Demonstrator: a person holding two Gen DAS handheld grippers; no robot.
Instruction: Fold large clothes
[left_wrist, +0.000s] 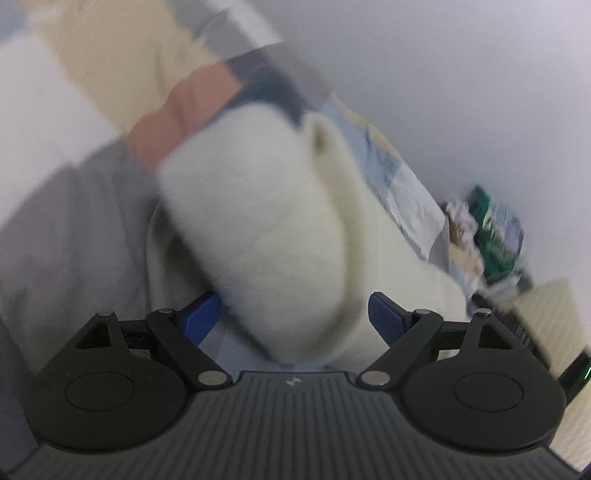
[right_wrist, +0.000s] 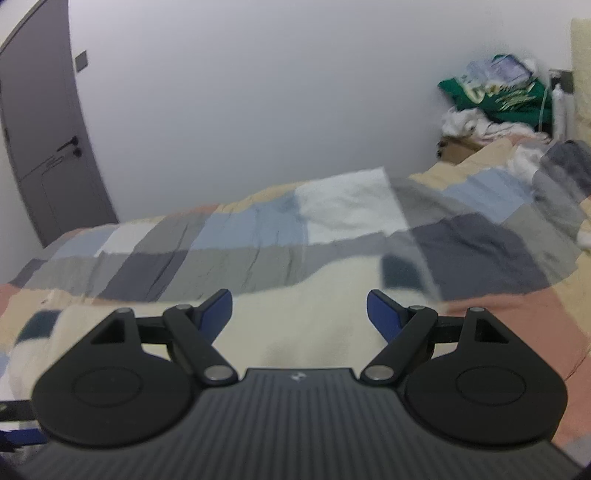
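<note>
A cream fleece garment (left_wrist: 266, 229) lies bunched in a thick fold on the patchwork bed cover (left_wrist: 184, 99). In the blurred left wrist view my left gripper (left_wrist: 295, 317) stands open, its blue fingertips (left_wrist: 201, 317) wide apart on either side of the fold's near end without pressing it. Seen from the right wrist, the same cream garment (right_wrist: 295, 325) spreads flat below my right gripper (right_wrist: 299, 310). That gripper is open too, and its blue fingertips (right_wrist: 384, 314) hold nothing.
The bed cover (right_wrist: 258, 236) stretches back to a white wall. A grey door (right_wrist: 44, 147) stands at the far left. A pile of clothes topped by a green garment (right_wrist: 498, 96) sits at the bed's far right corner, beside a striped grey cloth (right_wrist: 561, 177).
</note>
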